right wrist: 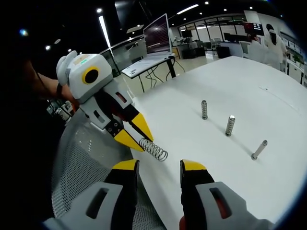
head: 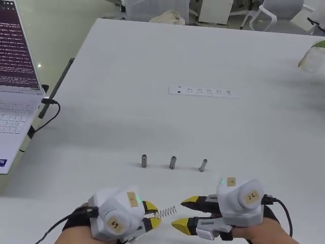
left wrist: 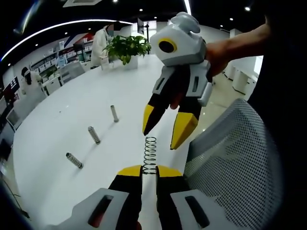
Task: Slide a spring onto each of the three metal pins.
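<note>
The head view is bright and even, lit from above. The white worktop point(head: 213, 127) is nearly washed out, and the pins point(head: 172, 162) throw only faint, soft shadows. A plant point(head: 312, 57) at 2 o'clock is pale and blurred. Both gripper views are darker, with fisheye bending that curves the worktop edge. Ceiling lights point(right wrist: 104, 29) glare as strips and dots toward 12 o'clock against black. The spring point(left wrist: 150, 152) looks crisp.
</note>
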### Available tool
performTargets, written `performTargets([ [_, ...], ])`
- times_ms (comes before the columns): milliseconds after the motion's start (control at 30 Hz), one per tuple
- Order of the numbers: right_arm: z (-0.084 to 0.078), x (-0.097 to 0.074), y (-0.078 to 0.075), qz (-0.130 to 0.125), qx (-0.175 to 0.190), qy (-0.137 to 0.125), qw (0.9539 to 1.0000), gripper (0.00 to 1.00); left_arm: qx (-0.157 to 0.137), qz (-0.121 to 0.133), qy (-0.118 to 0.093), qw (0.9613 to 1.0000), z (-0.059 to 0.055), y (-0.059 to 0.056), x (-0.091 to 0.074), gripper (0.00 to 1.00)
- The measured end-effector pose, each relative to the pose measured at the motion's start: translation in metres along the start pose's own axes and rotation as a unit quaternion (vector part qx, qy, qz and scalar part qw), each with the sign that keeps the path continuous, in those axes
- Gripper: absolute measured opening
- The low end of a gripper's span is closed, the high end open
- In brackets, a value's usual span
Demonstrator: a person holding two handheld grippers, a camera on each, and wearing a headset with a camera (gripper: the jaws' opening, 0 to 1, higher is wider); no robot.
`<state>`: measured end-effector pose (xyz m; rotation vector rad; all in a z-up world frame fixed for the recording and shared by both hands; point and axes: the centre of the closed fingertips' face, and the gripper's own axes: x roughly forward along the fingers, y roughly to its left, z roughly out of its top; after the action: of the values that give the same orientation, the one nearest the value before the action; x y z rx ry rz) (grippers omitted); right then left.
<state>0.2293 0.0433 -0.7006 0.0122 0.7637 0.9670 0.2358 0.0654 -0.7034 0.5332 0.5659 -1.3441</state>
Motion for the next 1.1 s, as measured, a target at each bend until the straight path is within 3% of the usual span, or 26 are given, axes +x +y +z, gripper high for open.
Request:
performTargets([
  [433,0.004,0.005,0.011,0.029,-0.002,-0.002,0.9996,0.24,0.025,-0.013,0.002,0.9996,0.006,-0.006,0.000,0.02],
  [1100,0.005,-0.001,0.014,0.038,0.006,-0.008,0.9992,0.17,0.050,-0.017,0.013,0.9985,0.003,-0.010,0.004,0.02],
])
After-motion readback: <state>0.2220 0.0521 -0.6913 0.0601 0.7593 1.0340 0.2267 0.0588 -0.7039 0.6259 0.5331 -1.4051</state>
